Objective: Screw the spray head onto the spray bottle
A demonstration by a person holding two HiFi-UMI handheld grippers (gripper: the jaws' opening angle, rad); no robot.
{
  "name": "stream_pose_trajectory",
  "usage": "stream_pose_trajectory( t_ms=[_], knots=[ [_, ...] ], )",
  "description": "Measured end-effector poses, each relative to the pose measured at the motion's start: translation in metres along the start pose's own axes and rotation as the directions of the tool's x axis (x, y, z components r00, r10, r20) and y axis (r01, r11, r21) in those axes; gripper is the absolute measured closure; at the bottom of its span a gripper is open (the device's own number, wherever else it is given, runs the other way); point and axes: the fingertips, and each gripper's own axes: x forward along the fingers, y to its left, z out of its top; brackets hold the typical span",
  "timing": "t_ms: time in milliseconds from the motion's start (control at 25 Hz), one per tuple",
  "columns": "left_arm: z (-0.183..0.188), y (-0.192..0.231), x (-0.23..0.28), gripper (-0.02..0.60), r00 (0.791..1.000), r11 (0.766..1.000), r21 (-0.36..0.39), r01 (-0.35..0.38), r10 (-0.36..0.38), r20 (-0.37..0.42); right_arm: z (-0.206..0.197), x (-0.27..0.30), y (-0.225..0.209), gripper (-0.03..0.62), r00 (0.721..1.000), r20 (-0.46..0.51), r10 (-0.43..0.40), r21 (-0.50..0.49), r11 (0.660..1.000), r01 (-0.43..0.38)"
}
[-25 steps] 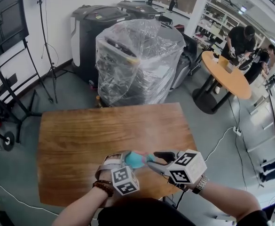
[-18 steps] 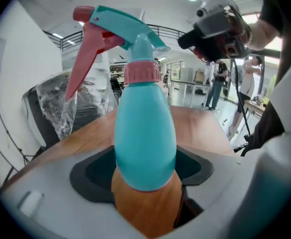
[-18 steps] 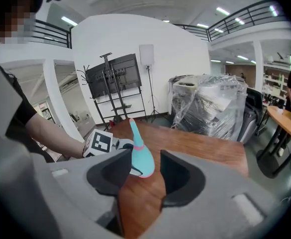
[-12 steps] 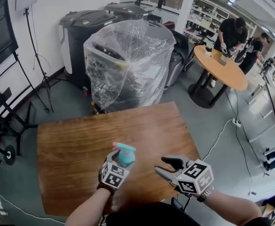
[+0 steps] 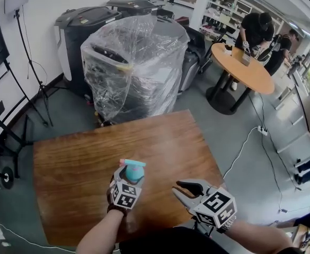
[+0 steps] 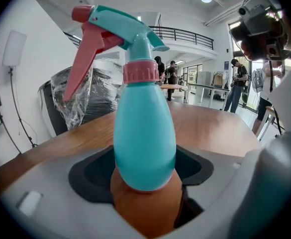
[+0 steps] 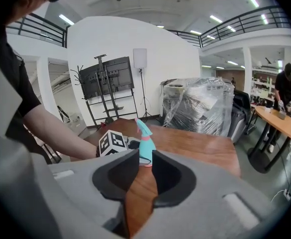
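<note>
1. Head view: the left gripper (image 5: 129,181) holds the teal spray bottle (image 5: 134,172) upright over the wooden desk (image 5: 80,152), near its front edge. The spray head (image 5: 132,163) sits on top of the bottle. The right gripper (image 5: 184,191) hangs well apart to the right, at the desk's front corner, with nothing between its fingers. Behind the desk stands a machine wrapped in clear plastic (image 5: 136,62).

2. Left gripper view: the fingers (image 6: 93,171) stand wide and clamp the lower body of the spray bottle (image 6: 145,128) from both sides. The spray head (image 6: 116,28) is seated on the neck with its pink collar (image 6: 141,72) against the bottle, and the pink trigger (image 6: 83,59) points to the picture's left.

3. Right gripper view: the fingers (image 7: 116,176) have just been closing and leave only a narrow slot, through which bare desk (image 7: 141,188) shows; they grip nothing. Beyond them the spray bottle (image 7: 145,151) stands upright beside the left gripper's marker cube (image 7: 111,143).
</note>
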Motion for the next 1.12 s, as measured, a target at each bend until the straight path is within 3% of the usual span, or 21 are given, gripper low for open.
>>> stream_pose_trajectory(
  t_ms=[400, 720, 960, 1120],
  knots=[
    [-0.004, 0.002, 0.0, 0.172, 1.0, 1.0, 0.013, 0.001, -0.001, -0.02, -0.003, 0.006, 0.002, 0.579, 1.0, 0.017, -0.007, -0.028, 1.0, 0.008],
    [0.0, 0.008, -0.037, 0.178, 1.0, 0.999, 0.027, -0.019, 0.019, -0.007, 0.008, 0.023, 0.014, 0.599, 0.997, 0.07, 0.022, -0.029, 0.999, -0.02],
    [0.014, 0.008, -0.08, 0.254, 0.998, 0.999, 0.01, -0.041, 0.04, 0.049, 0.018, 0.04, 0.03, 0.602, 0.993, 0.108, 0.048, -0.034, 0.998, -0.044],
    [0.041, 0.001, -0.112, 0.346, 0.991, 0.999, -0.014, -0.038, 0.039, 0.129, 0.027, 0.047, 0.04, 0.602, 0.987, 0.146, 0.059, -0.034, 0.998, -0.055]
  ],
)
